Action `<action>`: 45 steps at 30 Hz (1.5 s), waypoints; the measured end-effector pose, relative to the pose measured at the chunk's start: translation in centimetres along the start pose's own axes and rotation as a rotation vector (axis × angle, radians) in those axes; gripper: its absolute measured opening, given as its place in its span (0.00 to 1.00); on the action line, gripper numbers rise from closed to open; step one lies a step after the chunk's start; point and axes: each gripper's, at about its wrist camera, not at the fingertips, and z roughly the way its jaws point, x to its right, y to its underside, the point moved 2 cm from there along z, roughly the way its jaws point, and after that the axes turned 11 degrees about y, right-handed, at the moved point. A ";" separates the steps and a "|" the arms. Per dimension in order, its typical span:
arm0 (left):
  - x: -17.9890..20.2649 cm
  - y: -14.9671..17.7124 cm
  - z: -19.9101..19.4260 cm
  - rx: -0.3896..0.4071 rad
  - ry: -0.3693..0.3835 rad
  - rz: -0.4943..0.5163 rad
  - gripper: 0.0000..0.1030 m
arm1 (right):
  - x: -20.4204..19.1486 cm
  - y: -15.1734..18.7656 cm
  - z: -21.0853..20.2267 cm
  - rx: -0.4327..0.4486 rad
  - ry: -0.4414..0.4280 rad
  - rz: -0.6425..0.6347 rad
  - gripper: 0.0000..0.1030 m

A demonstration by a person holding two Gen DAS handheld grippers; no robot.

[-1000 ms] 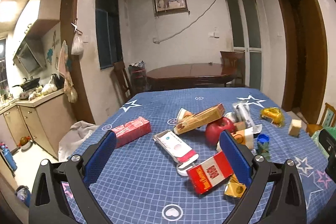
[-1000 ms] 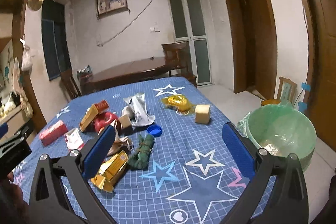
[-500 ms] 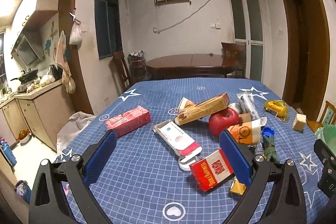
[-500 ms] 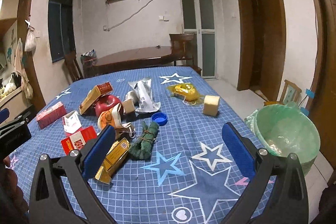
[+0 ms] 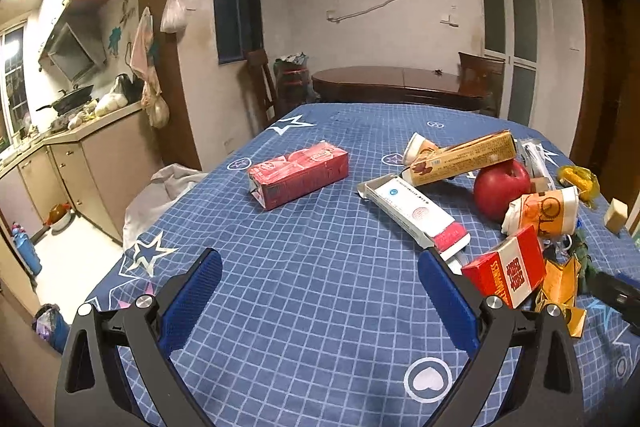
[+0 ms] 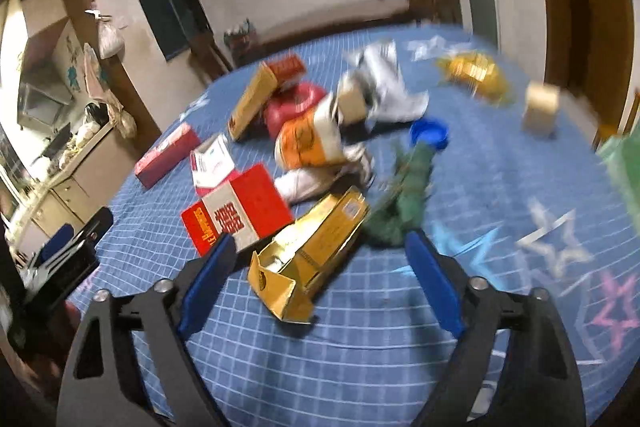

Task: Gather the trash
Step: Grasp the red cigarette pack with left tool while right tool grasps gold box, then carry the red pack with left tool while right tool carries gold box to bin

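Swinging my right tongs (image 6: 316, 263) down and left, I am now framing the gold carton (image 6: 308, 259) between wide-open fingers, where a second ago they faced bare cloth. My left tongs (image 5: 320, 291) are hovering open and empty. Farther right, the green-lined bin (image 6: 624, 163) is slipping to the frame's edge.

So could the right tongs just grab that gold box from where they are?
Probably yes. The right tongs are open, the gold box lies between their tips, and nothing covers it, though the picture is blurred.
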 end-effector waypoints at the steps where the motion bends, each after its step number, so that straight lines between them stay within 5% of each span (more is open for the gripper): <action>1: 0.0 0.1 0.1 0.003 0.006 0.001 0.95 | 0.0 0.0 0.7 -0.031 -0.016 0.017 0.69; 5: 0.3 -0.1 0.2 -0.010 0.063 0.001 0.95 | 0.4 0.3 3.3 -0.152 -0.084 0.118 0.59; 7: 1.0 -0.4 0.4 -0.027 0.150 0.026 0.95 | 0.6 0.5 4.0 -0.177 -0.115 0.161 0.49; 9: 1.8 -0.5 1.0 -0.049 0.216 0.050 0.95 | 0.8 0.5 4.3 -0.193 -0.133 0.167 0.26; 11: 3.1 -0.8 1.8 -0.077 0.304 0.109 0.95 | 1.2 0.7 4.1 -0.200 -0.191 0.196 0.19; 15: 5.9 -0.8 3.3 -0.108 0.430 0.213 0.95 | 1.4 0.9 1.5 -0.135 -0.184 0.145 0.18; 24: 10.0 1.3 7.8 -0.252 0.443 0.410 0.93 | 4.2 1.8 -1.9 -0.044 -0.111 0.129 0.18; 28: 10.0 2.0 8.8 -0.302 0.446 0.397 0.57 | 5.1 2.0 -1.4 -0.042 -0.111 0.131 0.18; 29: 9.9 2.1 8.9 -0.306 0.452 0.391 0.57 | 4.9 2.0 -1.4 -0.037 -0.110 0.130 0.18; 38: 8.8 0.5 3.6 -0.226 0.448 0.328 0.57 | 4.8 1.5 -3.7 0.041 -0.083 0.096 0.18; 45: 13.9 -3.2 -0.2 -0.134 0.543 0.344 0.57 | 6.7 -0.4 -7.3 0.174 -0.016 0.079 0.18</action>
